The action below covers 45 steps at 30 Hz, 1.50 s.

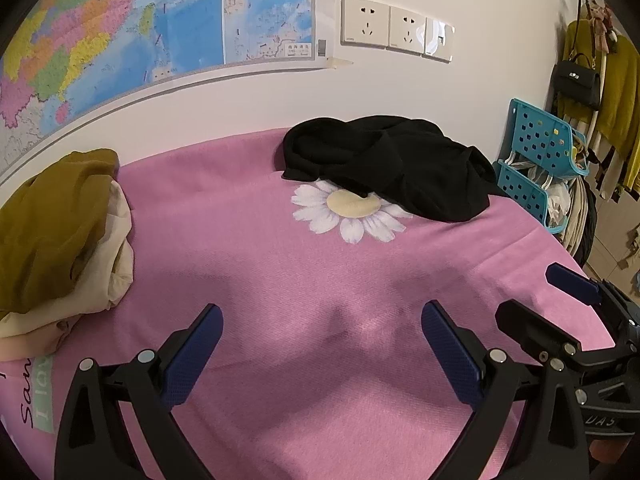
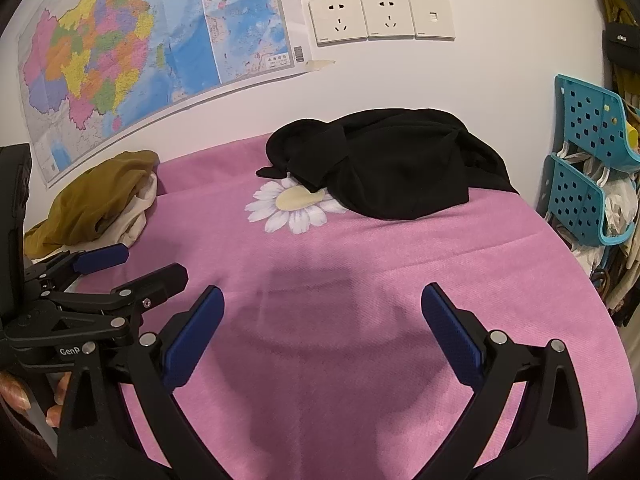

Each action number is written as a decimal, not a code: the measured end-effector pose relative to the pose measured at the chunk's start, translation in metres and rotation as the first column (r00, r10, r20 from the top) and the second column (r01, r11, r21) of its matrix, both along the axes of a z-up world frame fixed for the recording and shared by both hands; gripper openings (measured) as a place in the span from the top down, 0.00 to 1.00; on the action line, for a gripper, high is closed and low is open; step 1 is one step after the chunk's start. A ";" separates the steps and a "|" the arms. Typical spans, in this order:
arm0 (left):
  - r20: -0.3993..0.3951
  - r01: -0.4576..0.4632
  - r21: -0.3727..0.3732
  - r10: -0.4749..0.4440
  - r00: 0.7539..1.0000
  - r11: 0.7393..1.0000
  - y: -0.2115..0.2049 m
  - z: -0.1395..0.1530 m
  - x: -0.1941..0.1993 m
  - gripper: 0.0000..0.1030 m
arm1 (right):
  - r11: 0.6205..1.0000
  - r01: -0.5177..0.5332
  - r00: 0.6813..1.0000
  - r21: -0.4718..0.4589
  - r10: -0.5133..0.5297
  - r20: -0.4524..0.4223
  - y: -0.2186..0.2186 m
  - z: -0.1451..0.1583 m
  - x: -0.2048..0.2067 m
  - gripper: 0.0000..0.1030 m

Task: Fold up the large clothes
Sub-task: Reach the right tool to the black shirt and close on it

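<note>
A crumpled black garment lies at the far side of the pink bed cover, partly over a printed daisy; it also shows in the right wrist view. My left gripper is open and empty, low over the near part of the cover. My right gripper is open and empty too, beside it; its fingers show at the right edge of the left wrist view. The left gripper's fingers show at the left of the right wrist view. Both are well short of the black garment.
A pile of olive and cream clothes sits at the bed's left, against the wall. Blue plastic baskets and hanging clothes stand to the right of the bed. A map and sockets are on the wall behind.
</note>
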<state>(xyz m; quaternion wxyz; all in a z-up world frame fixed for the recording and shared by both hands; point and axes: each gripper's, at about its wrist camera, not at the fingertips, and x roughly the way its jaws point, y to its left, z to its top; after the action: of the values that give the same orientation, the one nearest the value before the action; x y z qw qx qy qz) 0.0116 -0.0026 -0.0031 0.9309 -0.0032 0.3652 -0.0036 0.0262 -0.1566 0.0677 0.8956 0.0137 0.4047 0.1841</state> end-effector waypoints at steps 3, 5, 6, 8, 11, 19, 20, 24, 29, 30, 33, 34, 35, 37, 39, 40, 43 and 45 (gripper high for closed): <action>-0.028 0.014 -0.019 -0.014 0.999 1.000 0.001 -0.002 0.007 0.07 | 1.000 -0.021 1.000 0.006 0.021 -0.006 -0.001 -0.001 0.010 0.06; -0.045 0.016 -0.038 -0.017 0.999 0.999 0.005 -0.002 0.014 0.07 | 1.000 -0.018 1.000 -0.005 0.018 -0.005 -0.003 -0.002 0.019 0.06; -0.055 0.009 -0.036 -0.011 0.998 0.999 0.008 -0.002 0.020 0.07 | 1.000 -0.024 1.000 -0.017 0.024 -0.001 -0.002 -0.002 0.025 0.06; -0.056 -0.003 -0.026 0.001 0.998 1.000 0.012 0.000 0.028 0.07 | 0.998 -0.021 1.000 -0.062 0.021 0.005 -0.002 -0.005 0.042 0.06; -0.067 -0.012 -0.008 0.011 0.998 1.000 0.017 0.000 0.043 0.07 | 0.991 -0.038 0.999 -0.125 0.039 0.001 0.001 -0.013 0.074 0.06; -0.076 -0.074 0.051 0.078 0.994 0.996 0.035 -0.007 0.088 0.07 | 0.955 -0.151 0.988 -0.255 0.139 -0.066 0.031 -0.050 0.153 0.06; -0.080 -0.077 0.052 0.081 0.993 0.996 0.036 -0.008 0.091 0.07 | 0.950 -0.170 0.985 -0.263 0.158 -0.068 0.037 -0.052 0.159 0.07; -0.097 -0.088 0.049 0.093 0.991 0.995 0.040 -0.014 0.109 0.07 | 0.929 -0.253 0.966 -0.269 0.226 -0.130 0.055 -0.067 0.187 0.30; -0.093 -0.087 0.063 0.092 0.991 0.994 0.042 -0.016 0.120 0.07 | 0.931 -0.271 0.962 -0.243 0.255 -0.096 0.044 -0.048 0.198 0.92; -0.090 -0.088 0.063 0.093 0.992 0.994 0.044 -0.016 0.122 0.07 | 0.941 -0.250 0.968 -0.227 0.239 -0.072 0.036 -0.039 0.198 0.92; -0.095 -0.102 0.057 0.107 0.990 0.993 0.053 -0.019 0.132 0.07 | 0.963 -0.212 0.977 -0.167 0.204 -0.059 0.019 -0.030 0.200 0.79; -0.096 -0.107 0.055 0.112 0.989 0.993 0.056 -0.020 0.136 0.07 | 0.961 -0.229 0.972 -0.157 0.216 -0.098 0.020 -0.036 0.201 0.64; -0.098 -0.111 0.058 0.117 0.988 0.992 0.058 -0.021 0.139 0.07 | 0.955 -0.251 0.964 -0.158 0.233 -0.129 0.024 -0.043 0.203 0.55; -0.101 -0.118 0.061 0.124 0.987 0.991 0.062 -0.024 0.144 0.07 | 0.935 -0.271 0.961 -0.229 0.248 -0.127 0.035 -0.054 0.200 0.38; -0.100 -0.124 0.071 0.131 0.986 0.990 0.066 -0.026 0.148 0.07 | 0.927 -0.264 0.964 -0.266 0.242 -0.113 0.041 -0.062 0.204 0.38; -0.103 -0.126 0.071 0.133 0.986 0.989 0.067 -0.027 0.150 0.07 | 0.927 -0.267 0.963 -0.264 0.242 -0.123 0.043 -0.064 0.207 0.39; -0.108 -0.130 0.074 0.138 0.985 0.989 0.072 -0.026 0.154 0.07 | 0.930 -0.258 0.966 -0.261 0.242 -0.095 0.041 -0.056 0.219 0.93; -0.091 -0.116 0.074 0.122 0.988 0.991 0.074 -0.023 0.156 0.07 | 0.945 -0.250 0.968 -0.213 0.251 -0.022 0.028 -0.023 0.221 0.94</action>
<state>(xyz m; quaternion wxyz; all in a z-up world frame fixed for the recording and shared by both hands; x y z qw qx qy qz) 0.1676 0.0714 -0.0259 0.9106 0.0068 0.4081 0.0647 0.2471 -0.1286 0.0444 0.8622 -0.1347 0.4184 0.2520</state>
